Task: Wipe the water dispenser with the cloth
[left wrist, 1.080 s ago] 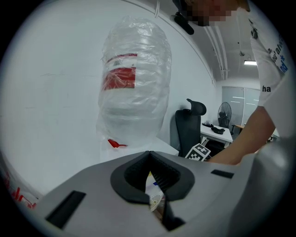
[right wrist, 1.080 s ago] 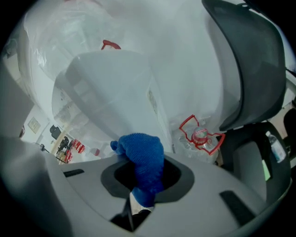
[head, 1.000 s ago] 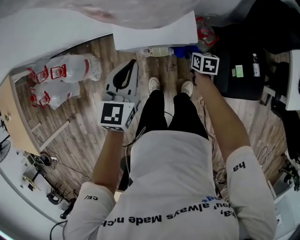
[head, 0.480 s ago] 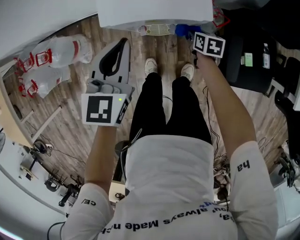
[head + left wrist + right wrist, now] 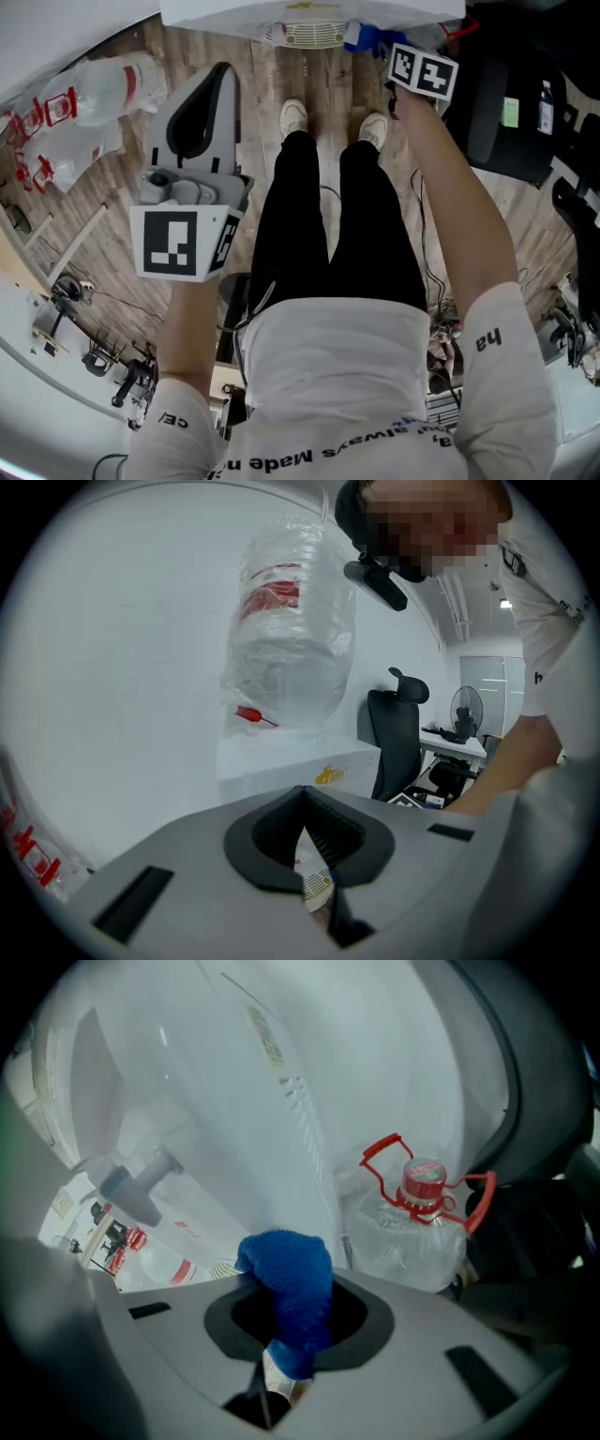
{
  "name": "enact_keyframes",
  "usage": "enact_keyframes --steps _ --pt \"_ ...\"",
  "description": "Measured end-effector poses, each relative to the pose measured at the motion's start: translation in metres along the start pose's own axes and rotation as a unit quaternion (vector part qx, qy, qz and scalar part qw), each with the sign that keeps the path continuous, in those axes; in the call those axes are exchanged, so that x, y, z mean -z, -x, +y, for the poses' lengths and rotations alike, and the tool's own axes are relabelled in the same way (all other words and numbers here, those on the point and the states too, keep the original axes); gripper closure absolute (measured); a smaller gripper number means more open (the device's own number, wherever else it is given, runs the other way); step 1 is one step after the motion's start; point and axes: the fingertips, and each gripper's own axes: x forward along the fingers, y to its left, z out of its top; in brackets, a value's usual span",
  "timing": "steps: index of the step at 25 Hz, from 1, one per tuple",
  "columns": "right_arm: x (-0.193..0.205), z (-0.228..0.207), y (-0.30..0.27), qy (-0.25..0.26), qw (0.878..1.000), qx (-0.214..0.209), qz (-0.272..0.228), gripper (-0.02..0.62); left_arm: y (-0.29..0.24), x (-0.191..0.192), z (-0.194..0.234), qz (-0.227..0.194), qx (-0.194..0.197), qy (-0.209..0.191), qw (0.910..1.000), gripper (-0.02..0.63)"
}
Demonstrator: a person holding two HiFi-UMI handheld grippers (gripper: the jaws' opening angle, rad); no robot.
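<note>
The right hand-held gripper is pinching the blue cloth, with the water dispenser just ahead. The left hand-held gripper is idling farther off, closed and empty.

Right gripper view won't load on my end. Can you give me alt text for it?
The right gripper is shut on a bunched blue cloth, close to the white water dispenser that fills the upper frame. A tap juts out at left; a clear water jug with a red cap and handle stands at right.
</note>
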Motion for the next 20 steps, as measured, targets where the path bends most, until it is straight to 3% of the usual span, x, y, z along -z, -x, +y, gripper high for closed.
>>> enact_keyframes --steps 16,20 --pt "0.035 -0.028 -0.060 0.008 0.999 0.023 0.032 0.518 0.008 0.039 0.018 0.012 -0.012 0.014 0.9998 0.588" --pt "0.036 -0.026 -0.056 0.006 1.000 0.023 0.020 0.518 0.010 0.041 0.022 0.012 -0.015 0.016 0.9997 0.588"
